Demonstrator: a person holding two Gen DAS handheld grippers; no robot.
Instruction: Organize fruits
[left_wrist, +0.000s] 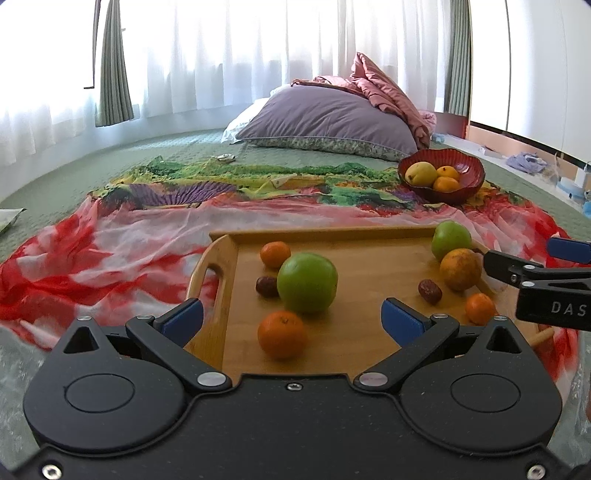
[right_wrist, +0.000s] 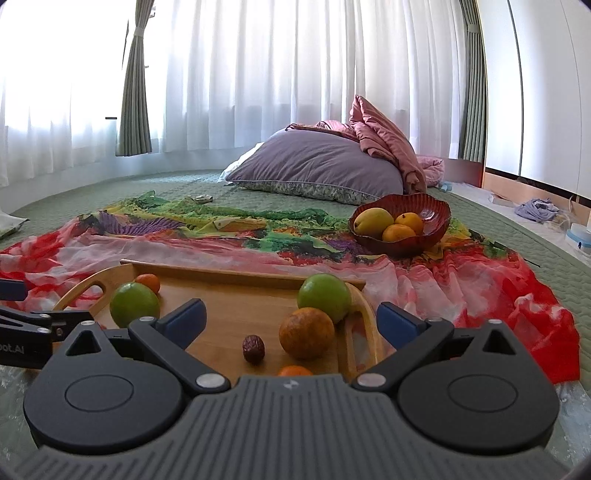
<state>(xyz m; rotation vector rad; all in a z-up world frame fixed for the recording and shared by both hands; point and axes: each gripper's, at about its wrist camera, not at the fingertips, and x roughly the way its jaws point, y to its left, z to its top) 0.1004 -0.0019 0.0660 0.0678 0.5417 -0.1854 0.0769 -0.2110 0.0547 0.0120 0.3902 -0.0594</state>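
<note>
A wooden tray (left_wrist: 369, 266) lies on a colourful cloth on the bed. It carries two green apples (left_wrist: 306, 282) (left_wrist: 450, 240), a large orange (left_wrist: 460, 269), three small tangerines (left_wrist: 282, 334) and two dark dates (left_wrist: 266, 286). My left gripper (left_wrist: 291, 317) stands open over the tray's near edge, nothing between its blue pads. In the right wrist view my right gripper (right_wrist: 291, 321) is open too, above the tray's (right_wrist: 229, 306) right end near an orange (right_wrist: 306, 332), an apple (right_wrist: 324, 297) and a date (right_wrist: 253, 349). A red bowl (right_wrist: 428, 214) behind holds a mango and two oranges.
The red-and-green cloth (left_wrist: 122, 236) covers the green quilt around the tray. A purple pillow (left_wrist: 325, 118) and pink bedding sit at the head of the bed, below white curtains. Clutter lies on the floor to the right (right_wrist: 535, 210).
</note>
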